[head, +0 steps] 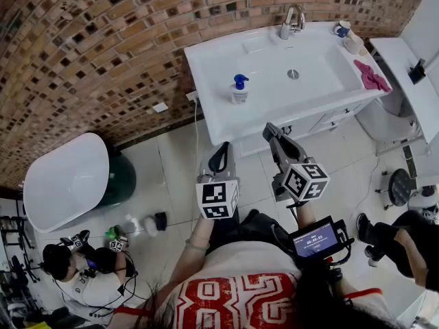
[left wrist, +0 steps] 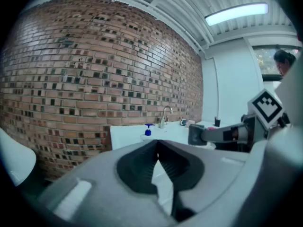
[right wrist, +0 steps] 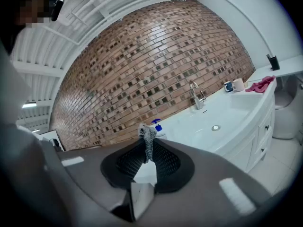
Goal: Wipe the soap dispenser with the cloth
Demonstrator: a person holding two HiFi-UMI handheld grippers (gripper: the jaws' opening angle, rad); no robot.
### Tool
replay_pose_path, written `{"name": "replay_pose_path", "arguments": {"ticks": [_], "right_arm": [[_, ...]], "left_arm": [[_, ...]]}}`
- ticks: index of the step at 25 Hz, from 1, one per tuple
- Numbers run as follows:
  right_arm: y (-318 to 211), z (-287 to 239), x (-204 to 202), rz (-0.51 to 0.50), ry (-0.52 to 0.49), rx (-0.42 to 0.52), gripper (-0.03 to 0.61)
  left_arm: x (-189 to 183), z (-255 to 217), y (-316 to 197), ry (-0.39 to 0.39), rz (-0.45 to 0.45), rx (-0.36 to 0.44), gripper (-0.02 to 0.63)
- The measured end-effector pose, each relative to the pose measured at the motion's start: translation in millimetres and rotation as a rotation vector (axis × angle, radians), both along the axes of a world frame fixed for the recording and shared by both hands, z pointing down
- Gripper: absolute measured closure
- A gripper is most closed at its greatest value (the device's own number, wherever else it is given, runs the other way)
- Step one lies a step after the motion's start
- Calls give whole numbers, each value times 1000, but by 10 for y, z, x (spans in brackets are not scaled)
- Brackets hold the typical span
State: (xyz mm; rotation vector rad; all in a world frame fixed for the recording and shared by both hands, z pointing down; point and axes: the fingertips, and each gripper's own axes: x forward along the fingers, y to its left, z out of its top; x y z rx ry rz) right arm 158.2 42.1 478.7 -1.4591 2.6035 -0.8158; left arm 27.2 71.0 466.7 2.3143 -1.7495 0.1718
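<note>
Vanity (head: 221, 118) holds soap dispenser (head: 239, 90), far ahead; right gripper (right wrist: 147, 141) pinches cloth (right wrist: 147, 131), left gripper (left wrist: 157, 143) closed.

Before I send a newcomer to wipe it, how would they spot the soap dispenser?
Find the white vanity against the brick wall. Left of its basin stands the soap dispenser, the counter's only bottle, with a blue pump on top.

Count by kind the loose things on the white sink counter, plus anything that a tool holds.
Soap dispenser: 1
Cups: 2
Cloths: 2 (pink cloth on the counter, grey cloth pinched in the right tool)
Total: 5
</note>
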Motion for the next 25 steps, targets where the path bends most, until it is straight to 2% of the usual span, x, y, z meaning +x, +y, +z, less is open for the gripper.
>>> {"name": "replay_pose_path", "arguments": {"ticks": [5, 10, 13, 19, 25], "right_arm": [[-498, -58, -185, 28, 2, -14, 531], [-1028, -131, -566, 23, 45, -18, 531], [-1330, -125, -705, 54, 64, -73, 531], [-1684, -107, -909, 82, 97, -159, 531], [-1861, -44, -948, 60, 44, -260, 531]], "left_arm": [[-172, 37, -383, -3, 33, -3, 610], [-461, -126, -993, -6, 77, 52, 611], [-638, -191, -1310, -11, 108, 74, 611], [-768, -177, -1693, 38, 168, 38, 610], [-690, -168, -1908, 54, 201, 31, 610]]}}
